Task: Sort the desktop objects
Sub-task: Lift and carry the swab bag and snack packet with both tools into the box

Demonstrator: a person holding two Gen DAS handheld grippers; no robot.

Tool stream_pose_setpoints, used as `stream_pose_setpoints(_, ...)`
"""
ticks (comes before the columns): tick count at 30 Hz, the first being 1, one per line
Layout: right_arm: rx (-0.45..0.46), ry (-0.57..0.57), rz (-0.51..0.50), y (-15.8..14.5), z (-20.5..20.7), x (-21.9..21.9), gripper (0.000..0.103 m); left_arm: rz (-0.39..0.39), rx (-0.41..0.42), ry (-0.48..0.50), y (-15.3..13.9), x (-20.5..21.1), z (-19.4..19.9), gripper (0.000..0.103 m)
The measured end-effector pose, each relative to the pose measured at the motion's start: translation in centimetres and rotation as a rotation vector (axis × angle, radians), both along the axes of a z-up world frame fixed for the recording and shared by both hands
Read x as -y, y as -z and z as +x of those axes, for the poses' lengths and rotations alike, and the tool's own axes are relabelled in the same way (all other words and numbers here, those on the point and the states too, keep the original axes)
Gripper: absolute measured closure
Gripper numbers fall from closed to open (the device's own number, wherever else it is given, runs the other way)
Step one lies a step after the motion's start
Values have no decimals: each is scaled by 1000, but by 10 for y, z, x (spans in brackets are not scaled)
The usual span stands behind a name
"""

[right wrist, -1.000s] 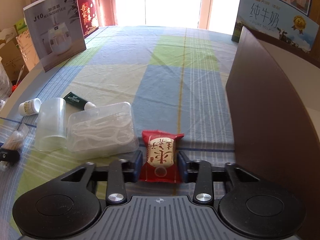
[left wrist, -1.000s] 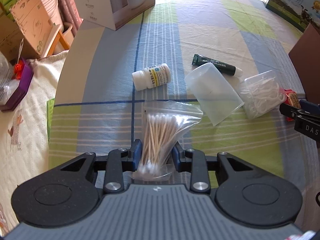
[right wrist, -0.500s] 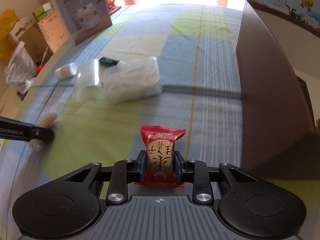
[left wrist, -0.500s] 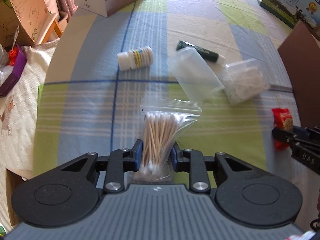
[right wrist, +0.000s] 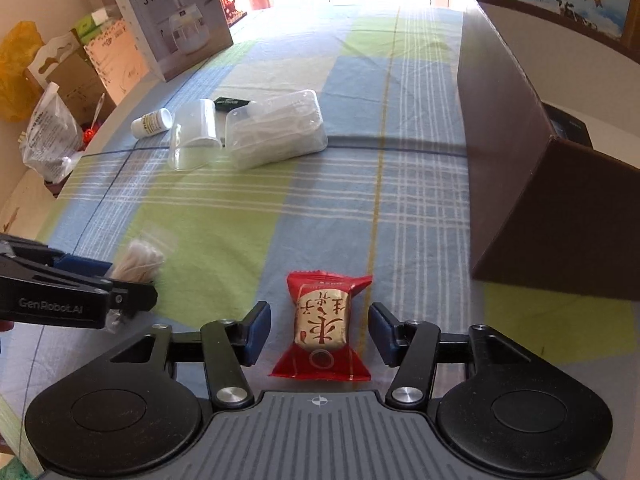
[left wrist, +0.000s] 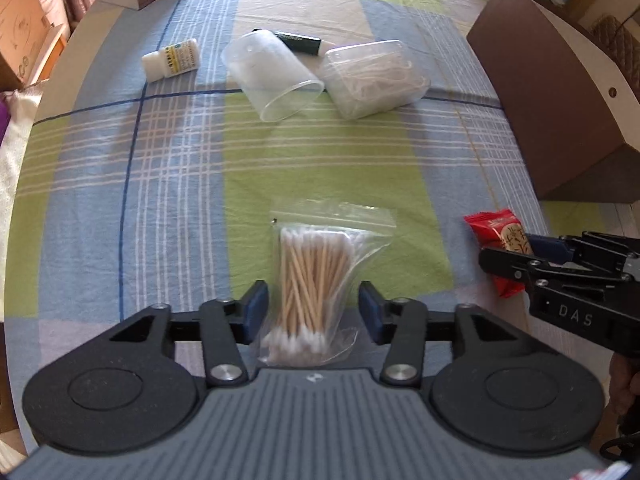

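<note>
A clear zip bag of cotton swabs (left wrist: 316, 276) lies on the checked tablecloth between the fingers of my left gripper (left wrist: 314, 312). Its jaws are opening and the blue pads stand clear of the bag on both sides. A red-wrapped snack (right wrist: 322, 322) lies on the cloth between the fingers of my right gripper (right wrist: 319, 332), whose jaws are also opening, with a gap at each side. In the left wrist view the right gripper (left wrist: 520, 254) and the snack (left wrist: 502, 236) show at the right. The right wrist view has the left gripper (right wrist: 116, 280) and the swabs (right wrist: 140, 262) at the left.
Farther back lie a white pill bottle (left wrist: 172, 58), a toppled clear cup (left wrist: 272, 74), a dark green tube (left wrist: 300, 42) and a clear box of floss picks (left wrist: 376, 76). A tall brown open box (right wrist: 532, 152) stands at the right. A humidifier carton (right wrist: 176, 28) stands back left.
Both grippers drew back toward the near side of the table with their loads, then their jaws spread. The swab bag and the snack now rest free on the cloth.
</note>
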State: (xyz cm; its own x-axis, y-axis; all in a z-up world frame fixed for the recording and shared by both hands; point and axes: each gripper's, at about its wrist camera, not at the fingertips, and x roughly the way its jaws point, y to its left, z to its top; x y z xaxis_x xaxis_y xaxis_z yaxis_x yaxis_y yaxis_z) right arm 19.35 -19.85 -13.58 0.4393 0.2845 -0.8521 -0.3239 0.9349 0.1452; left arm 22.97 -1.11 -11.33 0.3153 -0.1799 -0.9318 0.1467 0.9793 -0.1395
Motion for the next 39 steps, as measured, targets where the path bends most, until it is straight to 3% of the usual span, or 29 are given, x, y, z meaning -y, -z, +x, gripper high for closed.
stream_pose_setpoints(5, 36, -5, -9, 4, -1, 2, 52, 79, 48, 21, 3, 9, 4, 56)
stream_pose_setpoints(9, 38, -42, -12, 5, -4, 4, 77, 107, 71, 17, 2, 15, 2, 77)
stream_pose_setpoints(22, 21, -75, 56, -26, -33, 40, 78, 65, 77, 20, -22, 41, -29, 82)
stream_pose_setpoints(39, 140, -73, 150, -98, -49, 111, 78, 4, 237, 114, -100, 124, -55, 82)
